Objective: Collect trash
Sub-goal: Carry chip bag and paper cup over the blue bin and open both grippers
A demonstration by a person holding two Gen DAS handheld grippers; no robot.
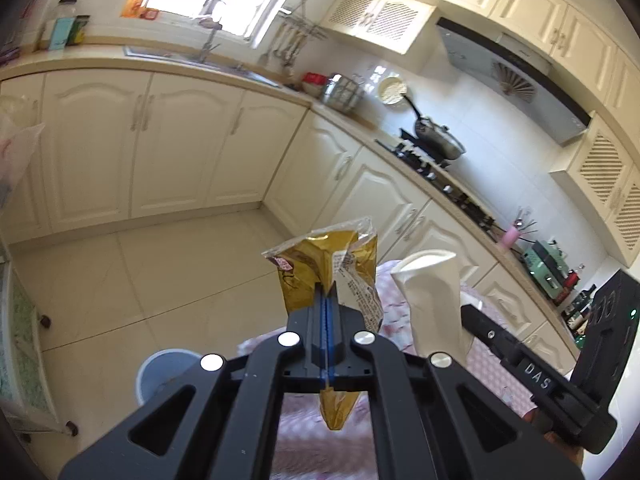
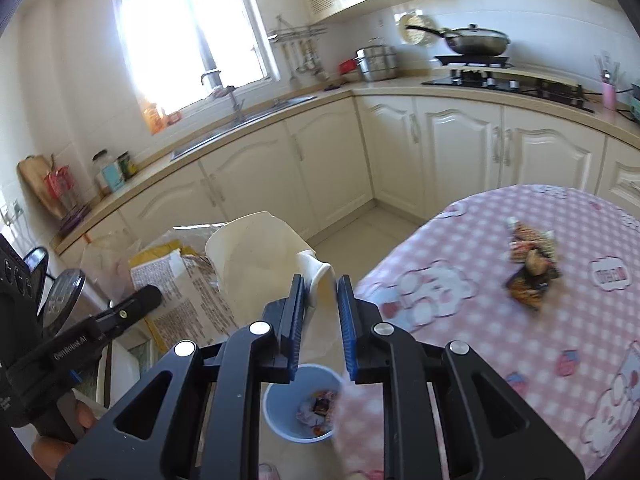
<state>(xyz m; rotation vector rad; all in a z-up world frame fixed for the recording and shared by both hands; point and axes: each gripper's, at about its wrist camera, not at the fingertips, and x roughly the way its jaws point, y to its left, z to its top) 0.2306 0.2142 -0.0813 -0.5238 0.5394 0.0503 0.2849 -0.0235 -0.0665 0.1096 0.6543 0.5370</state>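
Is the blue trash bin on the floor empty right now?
No, the blue trash bin already holds several crumpled wrappers at its bottom, seen from the right wrist view.

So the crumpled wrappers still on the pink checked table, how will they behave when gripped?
The crumpled wrappers look thin and light, so probably floppy. They may slip as a loose bunch, and likely will not roll.
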